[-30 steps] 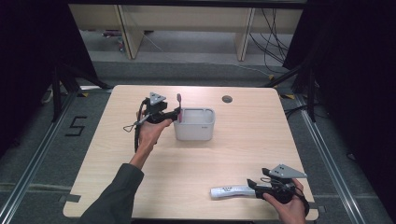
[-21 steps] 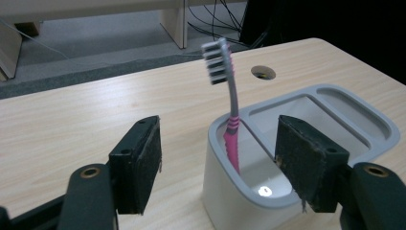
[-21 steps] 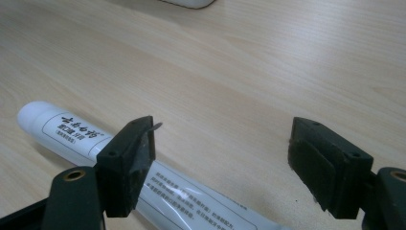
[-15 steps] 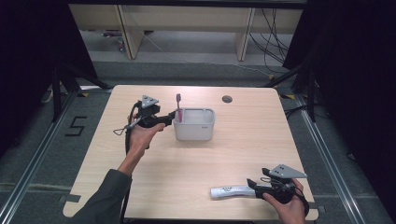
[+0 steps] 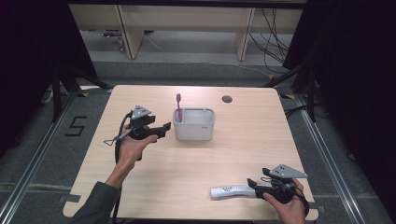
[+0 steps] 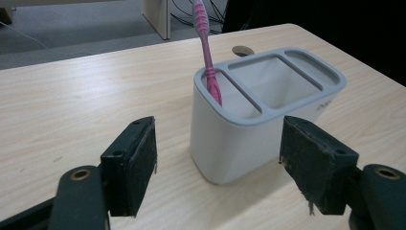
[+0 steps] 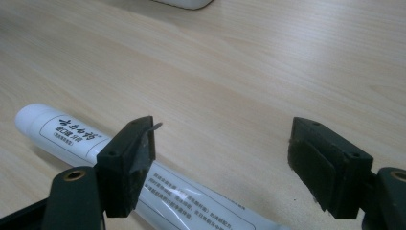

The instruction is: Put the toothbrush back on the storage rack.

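This looks like a lab or a recording room set up for handling trials. A plain pale wooden worktop (image 5: pixel 196 158) with a round cable hole (image 5: pixel 227 99) stands on a grey floor between dark curtains (image 5: pixel 355 70). Metal rails (image 5: pixel 28 163) run along the floor left and right, a taped "5" (image 5: pixel 76 126) marks the floor at left, and loose cables (image 5: pixel 275 42) hang by bare wooden furniture (image 5: pixel 182 23) at the far side.

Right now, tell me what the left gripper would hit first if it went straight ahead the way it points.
Most likely the grey holder: the left gripper faces its near wall, fingers open and apart from it. The pink toothbrush stands in the end slot.
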Demonstrator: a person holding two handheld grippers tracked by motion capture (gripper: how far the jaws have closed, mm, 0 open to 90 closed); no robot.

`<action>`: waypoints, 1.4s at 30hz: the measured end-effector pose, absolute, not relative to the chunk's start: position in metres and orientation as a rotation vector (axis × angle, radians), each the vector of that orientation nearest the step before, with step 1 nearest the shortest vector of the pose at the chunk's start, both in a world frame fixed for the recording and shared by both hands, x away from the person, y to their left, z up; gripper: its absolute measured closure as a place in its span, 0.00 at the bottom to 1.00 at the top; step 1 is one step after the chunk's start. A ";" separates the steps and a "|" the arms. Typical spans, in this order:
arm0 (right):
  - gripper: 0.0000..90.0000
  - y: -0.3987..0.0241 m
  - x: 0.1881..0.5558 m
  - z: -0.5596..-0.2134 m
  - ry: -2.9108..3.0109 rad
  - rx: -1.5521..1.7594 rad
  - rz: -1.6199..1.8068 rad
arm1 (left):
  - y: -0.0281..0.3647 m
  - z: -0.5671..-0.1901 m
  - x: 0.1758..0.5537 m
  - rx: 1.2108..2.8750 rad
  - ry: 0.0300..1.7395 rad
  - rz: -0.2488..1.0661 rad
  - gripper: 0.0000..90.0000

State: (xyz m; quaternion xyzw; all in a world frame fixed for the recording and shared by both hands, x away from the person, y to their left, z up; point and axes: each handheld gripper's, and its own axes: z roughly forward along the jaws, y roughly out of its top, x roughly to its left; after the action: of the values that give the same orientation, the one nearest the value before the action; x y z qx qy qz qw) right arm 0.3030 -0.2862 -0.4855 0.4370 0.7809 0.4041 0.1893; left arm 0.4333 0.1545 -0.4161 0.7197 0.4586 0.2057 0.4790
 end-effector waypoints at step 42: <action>0.29 -0.284 0.302 -0.485 2.198 1.231 1.138 | 0.208 -0.471 0.365 1.789 1.108 0.474 0.23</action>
State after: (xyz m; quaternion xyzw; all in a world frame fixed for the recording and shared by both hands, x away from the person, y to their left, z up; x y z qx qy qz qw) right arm 0.3019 -0.2840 -0.4854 0.4373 0.7810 0.4043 0.1876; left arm 0.3649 0.2079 -0.4708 0.7309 0.4528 0.1935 0.4725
